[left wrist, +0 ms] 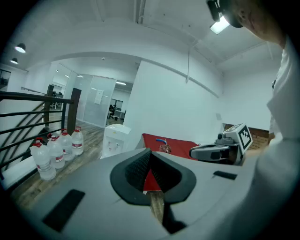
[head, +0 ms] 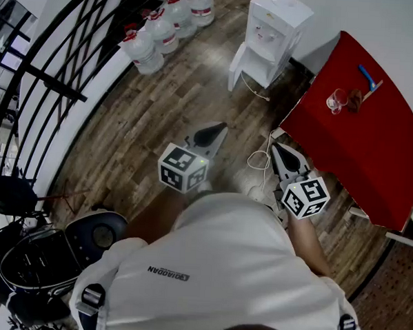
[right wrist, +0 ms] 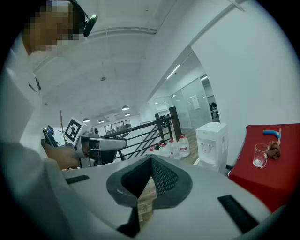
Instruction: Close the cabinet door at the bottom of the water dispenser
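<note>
1. The water dispenser (head: 274,26) stands at the top middle of the head view, against the white wall. Its bottom cabinet door (head: 237,64) juts out at the lower left of the dispenser, so I take it to be open.
2. A cluster of water bottles (head: 165,24) sits on the wooden floor at upper left, beside a black railing (head: 52,84). A red table (head: 366,148) fills the right side, with a glass (head: 336,100) on it. A pale cable (head: 261,159) loops on the floor between the table and the person.
3. The left gripper (head: 212,132) and right gripper (head: 279,152) are held low in the middle of the frame, pointing towards the dispenser but well apart from it. Both are clenched tip to tip, with nothing between the jaws.
4. I'd say this is the approach, and the door has not been touched yet. The next move calls for stepping closer, past the cable. One closed tip then goes against the door's outer face and pushes it in until it sits flush.
</note>
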`<state>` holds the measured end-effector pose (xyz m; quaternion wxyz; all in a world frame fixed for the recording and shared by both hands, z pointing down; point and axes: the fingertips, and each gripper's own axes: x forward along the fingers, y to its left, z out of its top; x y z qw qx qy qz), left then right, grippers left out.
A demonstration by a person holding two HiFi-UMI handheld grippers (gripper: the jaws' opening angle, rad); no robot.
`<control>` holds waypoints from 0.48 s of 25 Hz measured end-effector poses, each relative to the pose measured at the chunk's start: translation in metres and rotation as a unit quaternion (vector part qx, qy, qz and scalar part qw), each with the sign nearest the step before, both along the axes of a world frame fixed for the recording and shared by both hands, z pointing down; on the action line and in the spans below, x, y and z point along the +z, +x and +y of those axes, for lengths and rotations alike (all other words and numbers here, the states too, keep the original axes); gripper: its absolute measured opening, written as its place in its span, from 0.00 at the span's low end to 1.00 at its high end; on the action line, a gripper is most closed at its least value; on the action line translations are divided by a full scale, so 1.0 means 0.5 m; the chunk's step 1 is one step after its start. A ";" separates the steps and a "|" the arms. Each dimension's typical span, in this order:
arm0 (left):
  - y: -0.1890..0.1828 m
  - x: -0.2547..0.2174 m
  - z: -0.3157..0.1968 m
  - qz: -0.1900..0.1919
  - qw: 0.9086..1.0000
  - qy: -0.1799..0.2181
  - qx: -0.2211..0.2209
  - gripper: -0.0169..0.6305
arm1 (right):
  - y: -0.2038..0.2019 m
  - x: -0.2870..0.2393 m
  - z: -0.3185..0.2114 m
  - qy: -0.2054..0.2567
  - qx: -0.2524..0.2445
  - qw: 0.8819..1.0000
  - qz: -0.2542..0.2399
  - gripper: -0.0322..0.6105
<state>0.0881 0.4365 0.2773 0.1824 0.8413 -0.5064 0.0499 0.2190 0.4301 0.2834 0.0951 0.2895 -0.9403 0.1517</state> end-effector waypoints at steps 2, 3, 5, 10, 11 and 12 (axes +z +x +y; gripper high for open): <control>-0.005 0.006 0.004 0.001 1.000 -0.001 0.000 0.02 | -0.007 0.006 0.004 -0.001 -0.001 1.000 0.001 0.08; -0.007 0.007 0.005 0.002 1.000 -0.002 0.000 0.02 | -0.009 0.008 0.005 -0.001 -0.001 1.000 0.001 0.08; -0.006 0.004 0.006 0.003 1.000 0.000 0.000 0.02 | -0.010 0.010 0.005 -0.001 -0.001 1.000 0.002 0.08; -0.014 -0.004 0.012 0.001 1.000 0.004 -0.004 0.02 | -0.015 0.009 0.011 -0.001 -0.003 1.000 0.003 0.08; -0.016 -0.005 0.013 0.002 1.000 0.005 -0.005 0.02 | -0.016 0.007 0.012 -0.001 -0.004 1.000 0.001 0.08; -0.017 -0.005 0.013 0.002 1.000 0.004 -0.005 0.02 | -0.017 0.006 0.013 -0.002 -0.004 1.000 -0.002 0.08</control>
